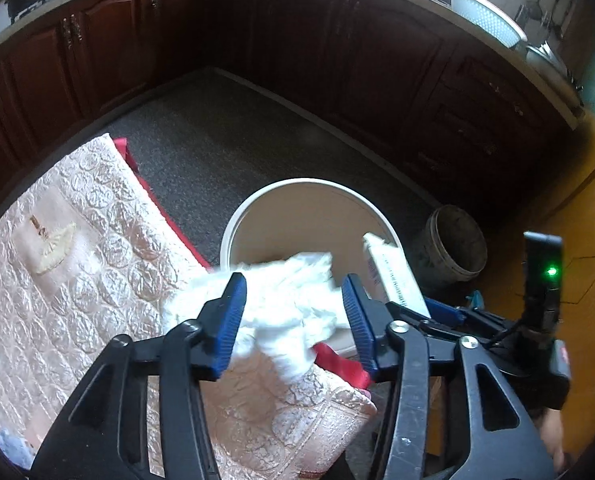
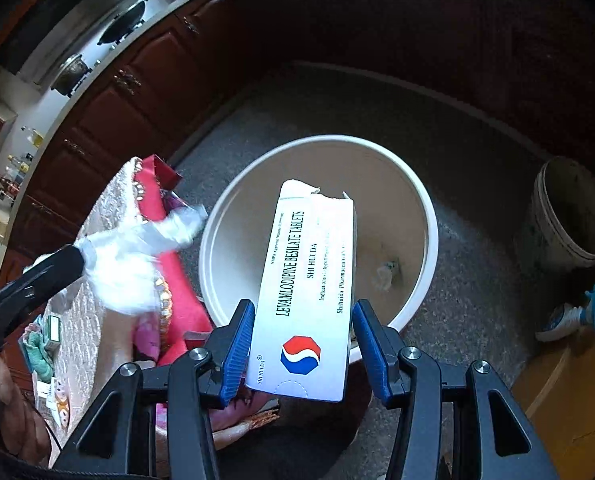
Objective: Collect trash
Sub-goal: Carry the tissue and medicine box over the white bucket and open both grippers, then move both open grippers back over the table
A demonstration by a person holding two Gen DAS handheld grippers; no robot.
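Held upright between the right fingers, the box hangs over the bin; tissue is pinched by the left fingers beside its rim

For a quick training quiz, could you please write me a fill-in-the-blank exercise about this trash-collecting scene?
The right tool holds the tablet box, whose logo is red and ____.
The left tool has a crumpled ____ tissue between its fingers.
The big round bucket beyond the box stands on the ____.
Missing words: blue; white; floor.
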